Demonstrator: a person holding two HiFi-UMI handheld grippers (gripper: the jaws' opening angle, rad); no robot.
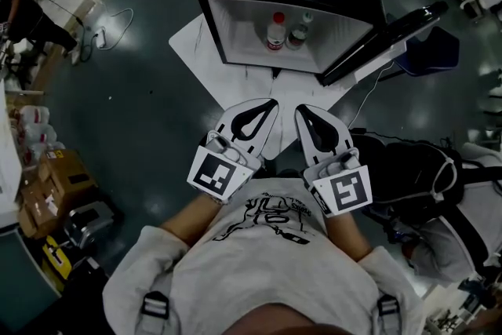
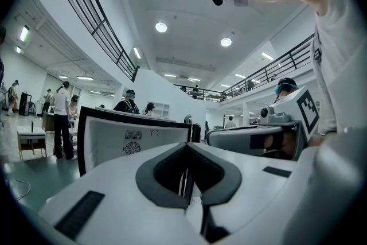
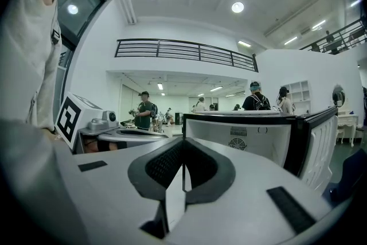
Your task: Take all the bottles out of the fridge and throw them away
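Note:
A black mini fridge (image 1: 235, 12) stands on the floor ahead with its door (image 1: 384, 39) swung open to the right. Inside stand two bottles close together: one with a red cap (image 1: 275, 33) and one with a pale cap (image 1: 299, 32). My left gripper (image 1: 271, 102) and right gripper (image 1: 300, 110) are held side by side in front of me, both pointing at the fridge and well short of it. Both are shut with nothing between the jaws. The left gripper view shows the left gripper (image 2: 186, 149) before the fridge (image 2: 109, 143); the right gripper view shows the right gripper (image 3: 183, 143) and the fridge (image 3: 246, 135). The bottles are hidden in both gripper views.
White sheets (image 1: 192, 43) lie on the dark floor under and in front of the fridge. A black backpack (image 1: 408, 169) sits at my right, cardboard boxes (image 1: 55, 184) at the left. A cable (image 1: 110, 23) runs over the floor at the far left. People stand in the background (image 2: 60, 117).

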